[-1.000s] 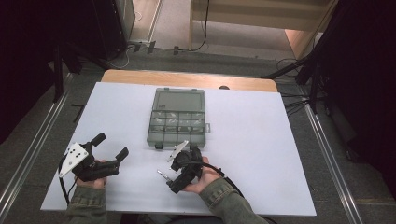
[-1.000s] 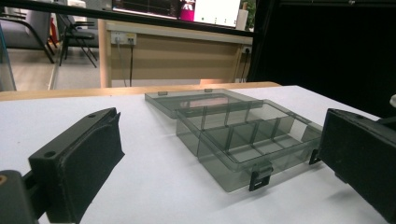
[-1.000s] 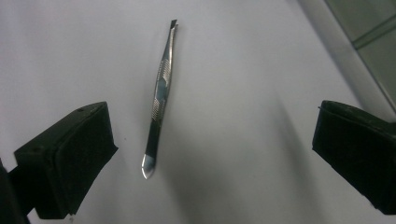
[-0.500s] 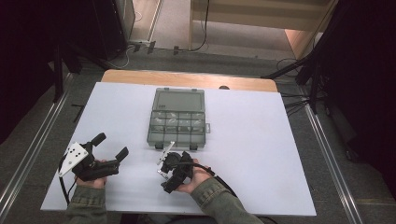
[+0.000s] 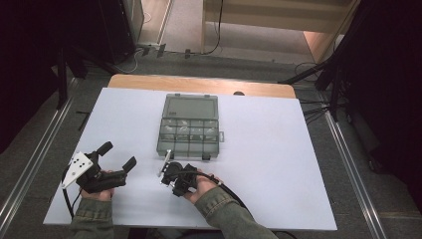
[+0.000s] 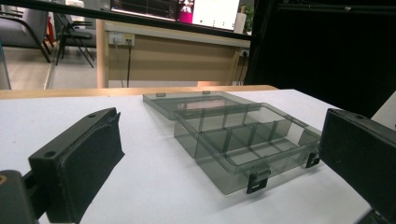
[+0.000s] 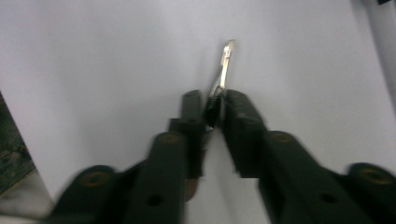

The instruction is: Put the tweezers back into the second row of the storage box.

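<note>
Vs 1 s back: right gripper (image 5: 166, 172) has shifted left along the near part of the surface (image 5: 278, 164), and its fingers have just been closing, now w/ a thin metal piece (image 7: 223, 70) between them. Left gripper (image 5: 118, 155) hasn't moved, same spot near-left. Organizer box (image 5: 189, 130) unchanged.

Counts: 2 grippers, 1 clear compartment box w/ lid folded open to the far side, 1 small metal piece, 1 white surface. Two black latches (image 6: 257, 182) on the box's near edge in left gripper view.

Right fingers (image 7: 236, 116): pressed nearly together, pinching the metal piece; its silvery tip sticks out past the fingertips over bare surface. In right gripper view the piece is blurred, so can't tell exactly what it is. In high view it shows as a pale sliver (image 5: 165, 162) at the gripper tip, just near-left of the box's near edge, apart from the box.

Left fingers (image 6: 79, 163): spread wide, nothing between them, touching nothing; box sits beyond the gap, centre of the surface. Left gripper rests near-left, well apart from the box.
</note>
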### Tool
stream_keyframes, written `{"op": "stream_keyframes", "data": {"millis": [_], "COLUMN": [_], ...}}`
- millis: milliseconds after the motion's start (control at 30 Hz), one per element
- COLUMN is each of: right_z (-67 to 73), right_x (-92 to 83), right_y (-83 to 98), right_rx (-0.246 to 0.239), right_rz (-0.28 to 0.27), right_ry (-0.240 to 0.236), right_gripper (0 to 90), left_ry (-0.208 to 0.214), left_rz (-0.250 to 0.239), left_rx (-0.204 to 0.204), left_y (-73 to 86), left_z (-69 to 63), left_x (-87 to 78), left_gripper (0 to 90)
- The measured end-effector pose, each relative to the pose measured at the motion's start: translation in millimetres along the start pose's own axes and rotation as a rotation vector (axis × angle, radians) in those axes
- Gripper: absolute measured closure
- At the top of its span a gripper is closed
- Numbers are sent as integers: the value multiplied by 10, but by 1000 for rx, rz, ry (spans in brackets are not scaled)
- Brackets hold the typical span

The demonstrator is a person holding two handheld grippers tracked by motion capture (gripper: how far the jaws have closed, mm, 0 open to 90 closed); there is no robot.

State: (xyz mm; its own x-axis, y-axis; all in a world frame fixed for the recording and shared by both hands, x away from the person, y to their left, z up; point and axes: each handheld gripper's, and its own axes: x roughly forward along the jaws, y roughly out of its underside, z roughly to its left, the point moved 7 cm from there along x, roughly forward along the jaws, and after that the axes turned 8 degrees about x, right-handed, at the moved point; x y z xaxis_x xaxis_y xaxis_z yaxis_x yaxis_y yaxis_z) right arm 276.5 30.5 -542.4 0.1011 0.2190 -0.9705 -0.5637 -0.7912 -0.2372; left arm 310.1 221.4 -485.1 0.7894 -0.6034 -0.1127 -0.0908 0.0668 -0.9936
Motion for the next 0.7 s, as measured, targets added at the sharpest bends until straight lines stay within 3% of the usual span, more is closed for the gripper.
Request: {"op": "stream_keyframes", "data": {"millis": [133, 267, 433, 633, 700], "right_z": [22, 10, -12, -39, -47], "right_x": [-4, -16, -88, -247, -266], "right_y": [-9, 5, -5, -33, -36], "right_rx": [-54, -53, -56, -55, -50], "right_rz": [25, 22, -42, -139, -149], "right_ry": [14, -9, -26, -12, -14], "right_gripper": [859, 862, 864, 864, 864], "left_ry": [2, 1, 1, 1, 1], "left_rz": [0, -2, -2, -3, -3], "left_rx": [-1, -3, -6, -6, -7], "left_y": [0, -1, 1, 1, 1], "left_z": [3, 6, 7, 7, 6], "left_x": [-3, -3, 1, 4, 6], "left_gripper": [0, 0, 0, 0, 0]}}
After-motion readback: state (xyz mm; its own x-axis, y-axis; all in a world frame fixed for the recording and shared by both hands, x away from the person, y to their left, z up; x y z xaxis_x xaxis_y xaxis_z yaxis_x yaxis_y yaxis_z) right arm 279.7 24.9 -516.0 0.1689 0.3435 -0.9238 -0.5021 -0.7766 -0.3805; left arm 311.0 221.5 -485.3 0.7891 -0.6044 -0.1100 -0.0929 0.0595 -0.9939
